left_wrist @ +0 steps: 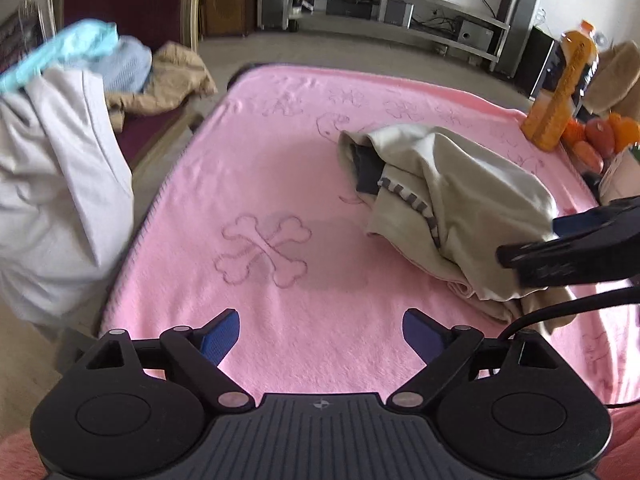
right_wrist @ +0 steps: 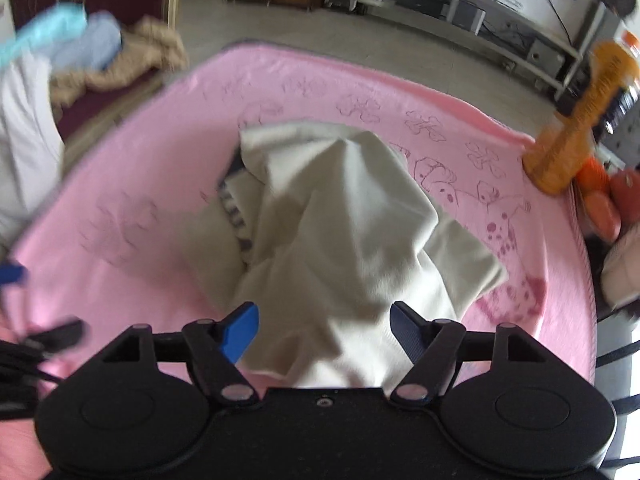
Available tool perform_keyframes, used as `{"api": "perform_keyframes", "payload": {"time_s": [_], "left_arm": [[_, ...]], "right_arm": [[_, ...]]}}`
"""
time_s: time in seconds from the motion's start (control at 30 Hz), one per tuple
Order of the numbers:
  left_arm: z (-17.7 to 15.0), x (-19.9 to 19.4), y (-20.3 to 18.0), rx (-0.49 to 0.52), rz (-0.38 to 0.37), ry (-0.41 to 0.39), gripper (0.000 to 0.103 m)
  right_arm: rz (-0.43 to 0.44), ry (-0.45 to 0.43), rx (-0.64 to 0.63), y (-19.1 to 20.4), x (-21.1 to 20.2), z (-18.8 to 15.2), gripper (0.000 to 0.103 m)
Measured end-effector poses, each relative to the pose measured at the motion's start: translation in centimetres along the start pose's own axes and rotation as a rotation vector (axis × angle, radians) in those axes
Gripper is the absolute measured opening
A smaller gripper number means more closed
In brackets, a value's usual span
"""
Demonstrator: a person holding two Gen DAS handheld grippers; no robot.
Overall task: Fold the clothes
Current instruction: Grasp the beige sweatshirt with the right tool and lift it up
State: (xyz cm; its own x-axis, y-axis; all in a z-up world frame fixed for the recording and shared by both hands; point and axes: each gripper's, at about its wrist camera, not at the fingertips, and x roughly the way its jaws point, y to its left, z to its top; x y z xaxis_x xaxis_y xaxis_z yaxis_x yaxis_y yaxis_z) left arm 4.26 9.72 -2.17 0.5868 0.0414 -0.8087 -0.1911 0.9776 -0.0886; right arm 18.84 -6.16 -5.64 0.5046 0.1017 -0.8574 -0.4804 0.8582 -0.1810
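A crumpled cream garment (right_wrist: 352, 216) with a grey striped edge lies on the pink blanket (left_wrist: 280, 184). The right gripper (right_wrist: 324, 330) is above the garment's near end, its jaws apart on both sides of the cloth, not pressing it. The left gripper (left_wrist: 322, 336) is released above bare blanket, beside the garment.

the orange bottle (right_wrist: 592, 108) is blurred and the clothes pile (right_wrist: 52, 52) smeared at the frame's edge.

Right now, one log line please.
stage: reaching | left gripper: open, over blanket | right gripper: open, garment between pads, unpinched
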Motion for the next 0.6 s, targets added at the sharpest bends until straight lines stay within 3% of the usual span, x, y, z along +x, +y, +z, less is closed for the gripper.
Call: {"api": "perform_keyframes", "payload": {"time_s": [0.03, 0.07, 0.1, 0.17, 0.33, 0.5, 0.6], "left_arm": [[0.1, 0.1, 0.0, 0.003, 0.007, 0.006, 0.090], [0.1, 0.3, 0.0, 0.007, 0.017, 0.009, 0.090], [0.1, 0.3, -0.1, 0.017, 0.035, 0.005, 0.089], [0.1, 0.3, -0.3, 0.033, 0.056, -0.006, 0.089], [0.2, -0.3, -0.1, 0.020, 0.043, -0.075, 0.082], [0.3, -1.8, 0.6, -0.020, 0.007, -0.181, 0.082], [0.2, -2.7, 0.9, -0.037, -0.021, -0.231, 0.082]], "right_arm": [[-0.023, 0.015, -0.019, 0.3, 0.7, 0.1, 0.063], [-0.029, 0.021, -0.019, 0.3, 1.0, 0.2, 0.028], [-0.010, 0.024, 0.014, -0.1, 1.0, 0.4, 0.010], [0.070, 0.013, 0.111, -1.2, 0.3, 1.1, 0.007], [0.415, -0.183, 0.423, -4.6, -5.7, 4.6, 0.007], [0.649, -0.529, 0.690, -9.5, -14.7, 9.4, 0.006], [0.729, -0.782, 0.834, -13.6, -21.1, 9.4, 0.006]]}}
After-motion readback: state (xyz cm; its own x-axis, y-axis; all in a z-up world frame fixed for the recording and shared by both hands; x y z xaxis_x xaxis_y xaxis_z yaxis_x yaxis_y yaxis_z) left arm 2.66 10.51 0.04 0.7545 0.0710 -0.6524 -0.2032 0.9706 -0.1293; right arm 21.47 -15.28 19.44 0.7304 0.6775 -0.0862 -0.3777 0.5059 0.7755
